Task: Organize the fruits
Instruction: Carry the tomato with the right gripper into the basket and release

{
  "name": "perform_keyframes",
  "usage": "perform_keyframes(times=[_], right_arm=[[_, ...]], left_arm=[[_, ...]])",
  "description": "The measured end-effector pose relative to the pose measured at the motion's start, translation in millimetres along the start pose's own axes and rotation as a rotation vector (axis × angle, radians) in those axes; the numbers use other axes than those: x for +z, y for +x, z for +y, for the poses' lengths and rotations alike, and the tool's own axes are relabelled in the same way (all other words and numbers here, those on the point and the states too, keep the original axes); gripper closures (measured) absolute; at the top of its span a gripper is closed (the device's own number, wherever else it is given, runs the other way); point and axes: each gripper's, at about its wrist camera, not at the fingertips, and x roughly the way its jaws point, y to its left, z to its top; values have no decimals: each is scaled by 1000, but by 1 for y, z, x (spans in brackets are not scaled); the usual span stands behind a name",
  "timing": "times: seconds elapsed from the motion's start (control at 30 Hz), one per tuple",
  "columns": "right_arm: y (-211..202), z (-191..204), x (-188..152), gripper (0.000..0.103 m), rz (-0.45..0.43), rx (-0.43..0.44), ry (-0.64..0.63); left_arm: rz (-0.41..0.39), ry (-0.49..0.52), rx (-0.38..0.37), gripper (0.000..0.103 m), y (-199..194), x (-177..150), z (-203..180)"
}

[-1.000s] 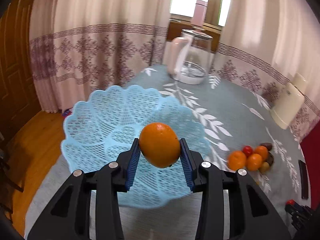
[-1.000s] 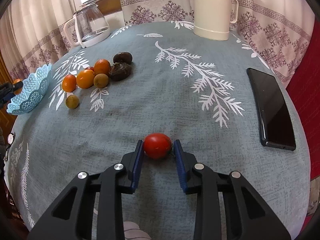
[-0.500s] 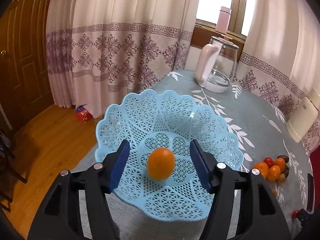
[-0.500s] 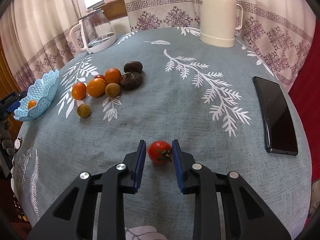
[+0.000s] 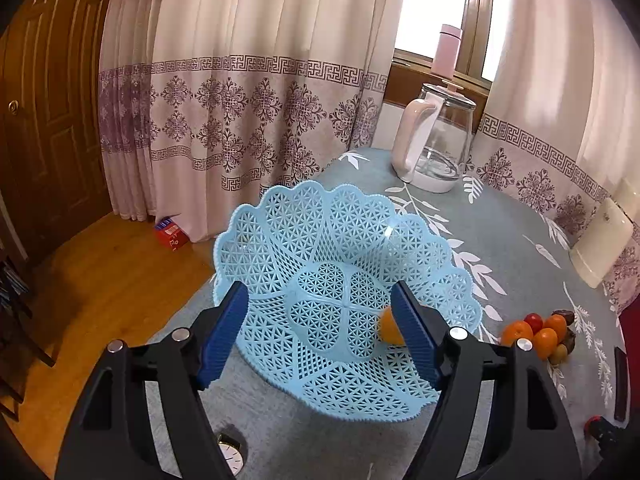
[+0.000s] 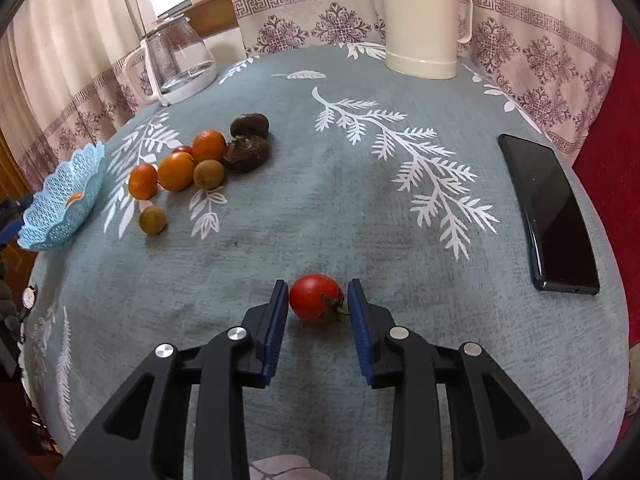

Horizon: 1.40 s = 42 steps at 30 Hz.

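A light-blue lattice basket stands at the table's near-left edge. One orange lies in it, half hidden behind my left gripper's right finger. My left gripper hangs wide open over the basket's near rim, holding nothing. In the right wrist view a red tomato rests on the grey cloth between the blue pads of my right gripper, which is open with narrow gaps on both sides. A pile of oranges with small brownish fruits and dark fruits lies mid-table, right of the basket.
A black phone lies at the right edge. A cream thermos and a glass kettle stand at the back. A loose brownish fruit sits near the basket. A wristwatch lies at the near table edge, with wooden floor beyond.
My left gripper opened and let the orange drop into the basket, where it rolled right. The tomato turned between my right gripper's pads, its stem now facing me.
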Motion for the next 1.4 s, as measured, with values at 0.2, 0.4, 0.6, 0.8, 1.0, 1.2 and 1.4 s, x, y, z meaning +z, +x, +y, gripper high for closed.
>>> perform_keyframes(times=[0.2, 0.4, 0.6, 0.8, 1.0, 1.2, 1.4], right_arm=[[3, 6, -3, 75, 5, -10, -22], [-4, 18, 2, 75, -15, 18, -35], [-11, 55, 22, 75, -46, 118, -84], [-12, 120, 41, 75, -62, 253, -184], [-8, 191, 53, 75, -65, 358, -280], [6, 259, 58, 75, -31, 445, -352], [19, 304, 56, 75, 15, 487, -384]], left_arm=[[-14, -14, 10, 23, -6, 4, 8], [-22, -33, 25, 23, -11, 8, 16], [-36, -58, 41, 23, -17, 14, 26], [-62, -60, 65, 23, -26, 20, 33], [-78, -59, 68, 22, -33, 24, 37], [-105, -81, 79, 22, -41, 31, 47], [-125, -113, 82, 21, -49, 37, 60]])
